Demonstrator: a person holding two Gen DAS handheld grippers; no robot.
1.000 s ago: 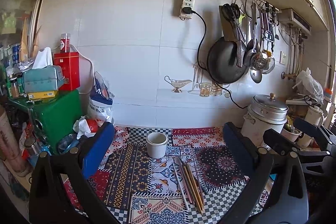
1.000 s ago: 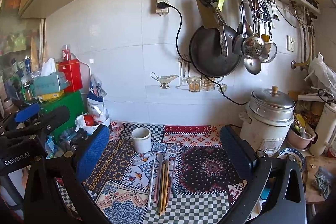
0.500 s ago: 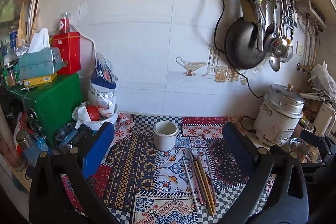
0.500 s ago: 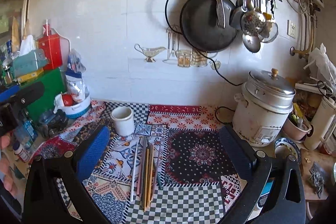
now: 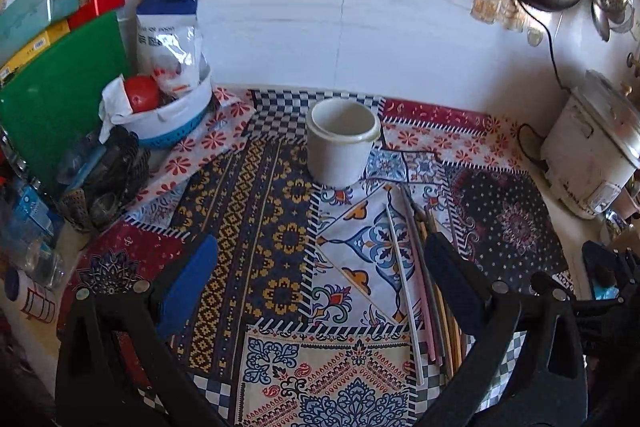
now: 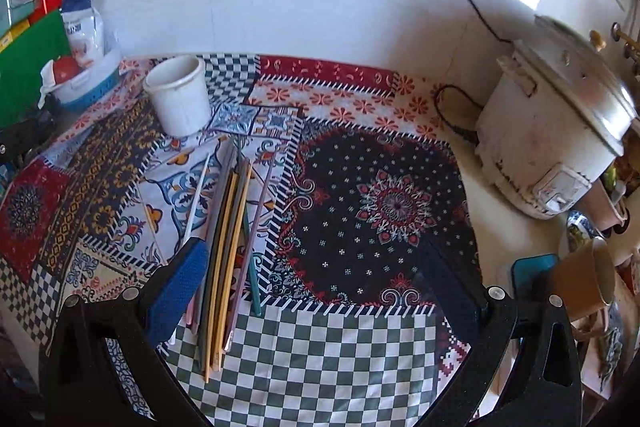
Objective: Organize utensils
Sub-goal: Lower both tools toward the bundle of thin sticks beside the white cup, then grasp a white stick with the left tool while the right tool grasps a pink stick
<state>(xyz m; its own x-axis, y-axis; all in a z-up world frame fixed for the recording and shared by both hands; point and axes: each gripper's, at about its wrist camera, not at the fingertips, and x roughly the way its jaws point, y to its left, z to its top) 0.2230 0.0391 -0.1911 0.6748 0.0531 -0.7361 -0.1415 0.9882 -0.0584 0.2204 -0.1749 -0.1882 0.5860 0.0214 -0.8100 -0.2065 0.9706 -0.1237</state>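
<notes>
A white cup [image 5: 342,143] stands upright and empty on the patterned cloth near the wall; it also shows in the right wrist view [image 6: 178,95]. Several chopsticks [image 5: 416,263] lie side by side on the cloth in front of the cup; in the right wrist view the chopsticks [image 6: 228,227] run toward me. My left gripper [image 5: 320,291] is open and empty above the cloth, its right finger over the chopsticks. My right gripper [image 6: 312,287] is open and empty, its left finger [image 6: 176,291] over the near ends of the chopsticks.
A white rice cooker [image 6: 552,135] stands at the right with its black cord [image 6: 448,107] on the cloth. A white-and-blue basket [image 5: 168,111] with bags, a green box [image 5: 56,95] and bottles crowd the left. A brown mug [image 6: 584,279] sits at the right edge.
Both grippers have tilted down and moved closer to the counter. The cup and chopsticks now look larger, and the wall rack has slid out of view. Nothing on the cloth has moved.
</notes>
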